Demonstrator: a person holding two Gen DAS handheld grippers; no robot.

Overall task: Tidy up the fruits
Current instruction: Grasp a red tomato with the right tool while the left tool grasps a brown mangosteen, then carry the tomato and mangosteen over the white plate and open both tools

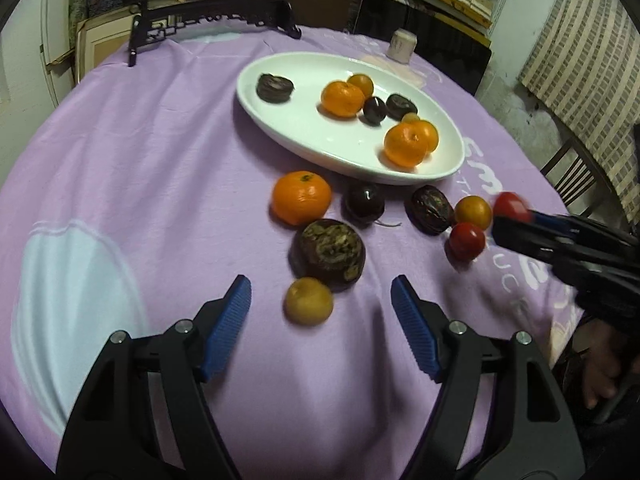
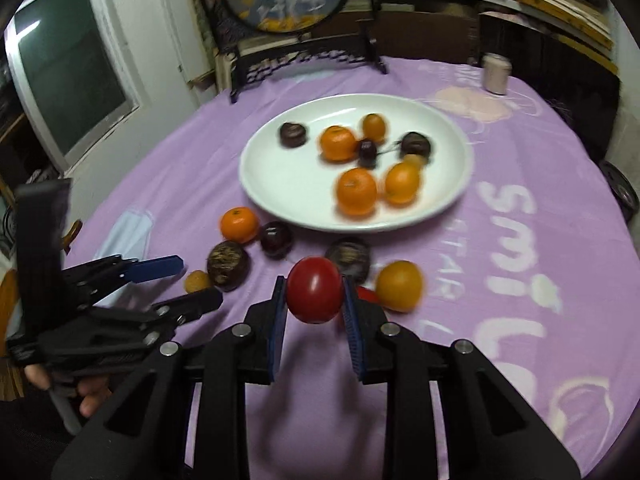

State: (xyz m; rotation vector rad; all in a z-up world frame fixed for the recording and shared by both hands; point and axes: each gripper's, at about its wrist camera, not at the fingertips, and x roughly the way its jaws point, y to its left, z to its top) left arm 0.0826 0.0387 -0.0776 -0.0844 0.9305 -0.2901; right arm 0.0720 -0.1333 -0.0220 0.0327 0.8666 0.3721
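1. Fruit lies in two groups on the purple tablecloth (image 1: 140,152): some already in the white oval plate (image 1: 280,120), the rest loose on the cloth just in front of its near rim.
2. The right gripper (image 2: 314,296) is clamped on a red tomato (image 2: 315,295), which is lifted clear of the cloth between the blue pads; judging by the task, it is held up so it can travel to the plate (image 2: 272,184).
3. The left gripper (image 1: 320,300) hovers low with its jaws wide apart and nothing between them; it points at a small yellow fruit (image 1: 309,301), probably lined up as the next pick.
4. The plate holds three mandarins, two small orange-yellow fruits (one mostly hidden), two wrinkled dark fruits and one smooth dark plum-like fruit, loosely gathered toward the far and right side, so the near left part stays bare.
5. Loose on the cloth remain a mandarin (image 1: 302,198), a large wrinkled dark fruit (image 1: 329,253) touching the yellow one, a dark plum (image 1: 364,202), another wrinkled dark fruit (image 1: 429,210), a small orange fruit (image 1: 473,212) and a second red tomato (image 1: 466,241).
6. A pale jar (image 1: 401,45) stands beyond the plate, well apart from the fruit; its contents cannot be seen.
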